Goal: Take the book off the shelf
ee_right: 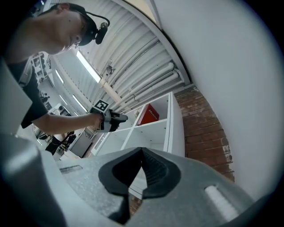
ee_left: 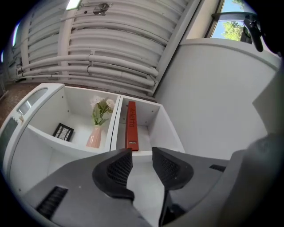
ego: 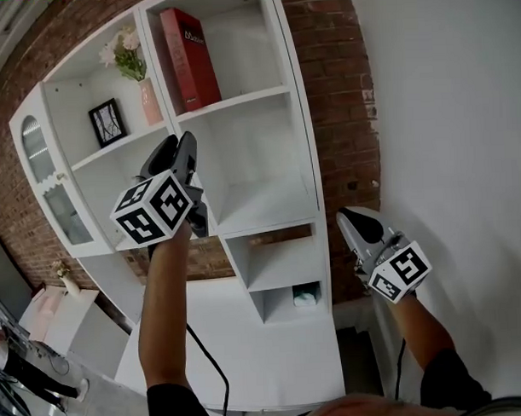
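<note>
A red book (ego: pixel 191 60) leans upright in the top right compartment of the white shelf unit (ego: pixel 248 97). It also shows in the left gripper view as a red book (ee_left: pixel 131 126) straight ahead, and in the right gripper view as a red book (ee_right: pixel 150 114) further off. My left gripper (ego: pixel 175 151) is raised below and left of the book, apart from it. In its own view the left gripper (ee_left: pixel 142 155) is open, with nothing between the pads. My right gripper (ego: pixel 353 218) hangs low by the shelf's right side; in its own view the right gripper (ee_right: pixel 142 154) is shut and empty.
A pink vase with flowers (ego: pixel 147 98) and a small black picture frame (ego: pixel 107 123) stand in the compartment left of the book. A glass-door cabinet (ego: pixel 48 180) adjoins at the left. A brick wall (ego: pixel 342 98) is behind, and a white wall (ego: pixel 454 136) is at the right.
</note>
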`<state>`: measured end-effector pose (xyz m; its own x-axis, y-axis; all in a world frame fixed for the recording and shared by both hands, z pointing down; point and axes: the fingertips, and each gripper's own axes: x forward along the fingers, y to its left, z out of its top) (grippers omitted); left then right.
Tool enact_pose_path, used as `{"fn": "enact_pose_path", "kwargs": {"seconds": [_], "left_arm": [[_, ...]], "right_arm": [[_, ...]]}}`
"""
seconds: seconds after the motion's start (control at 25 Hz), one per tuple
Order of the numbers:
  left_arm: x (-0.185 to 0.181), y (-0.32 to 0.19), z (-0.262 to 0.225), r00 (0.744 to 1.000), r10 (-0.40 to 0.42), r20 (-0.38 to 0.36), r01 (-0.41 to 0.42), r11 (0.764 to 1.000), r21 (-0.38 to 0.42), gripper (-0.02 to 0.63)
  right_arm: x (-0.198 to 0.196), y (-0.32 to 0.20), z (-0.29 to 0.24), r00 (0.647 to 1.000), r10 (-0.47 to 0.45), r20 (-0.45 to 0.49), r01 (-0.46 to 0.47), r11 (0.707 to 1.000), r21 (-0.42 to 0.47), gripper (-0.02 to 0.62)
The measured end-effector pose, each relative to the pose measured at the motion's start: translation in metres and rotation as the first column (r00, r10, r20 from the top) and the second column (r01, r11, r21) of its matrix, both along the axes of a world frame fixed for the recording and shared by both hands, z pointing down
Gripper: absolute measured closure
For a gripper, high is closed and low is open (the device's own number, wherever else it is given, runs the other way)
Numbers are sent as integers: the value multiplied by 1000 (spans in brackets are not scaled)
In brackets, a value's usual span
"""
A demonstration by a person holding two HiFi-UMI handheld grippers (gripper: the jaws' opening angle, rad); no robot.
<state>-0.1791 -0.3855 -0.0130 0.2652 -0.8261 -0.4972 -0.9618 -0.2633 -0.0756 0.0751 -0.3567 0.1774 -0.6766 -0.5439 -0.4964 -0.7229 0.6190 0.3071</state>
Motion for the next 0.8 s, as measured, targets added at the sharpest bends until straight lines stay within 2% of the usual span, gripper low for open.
{"fn": "enact_pose_path", "kwargs": {"seconds": [0.32,0.52,0.8], "left_arm": [[7,-53,-76,1000,-18,10,18,999,-47,365],[10,-79,-100,998,-55,25,57,994,-97,354],[7,-117,-104,993,-113,20,115,975,-191,353]], "right_arm": [[0,-26,-16,1000,6,1,-6,1000,24,594],[6,-27,-23,1000,23,18,-24,999,46,594],[29,-18,-25,997,51,54,-55,996,72,594]]}}
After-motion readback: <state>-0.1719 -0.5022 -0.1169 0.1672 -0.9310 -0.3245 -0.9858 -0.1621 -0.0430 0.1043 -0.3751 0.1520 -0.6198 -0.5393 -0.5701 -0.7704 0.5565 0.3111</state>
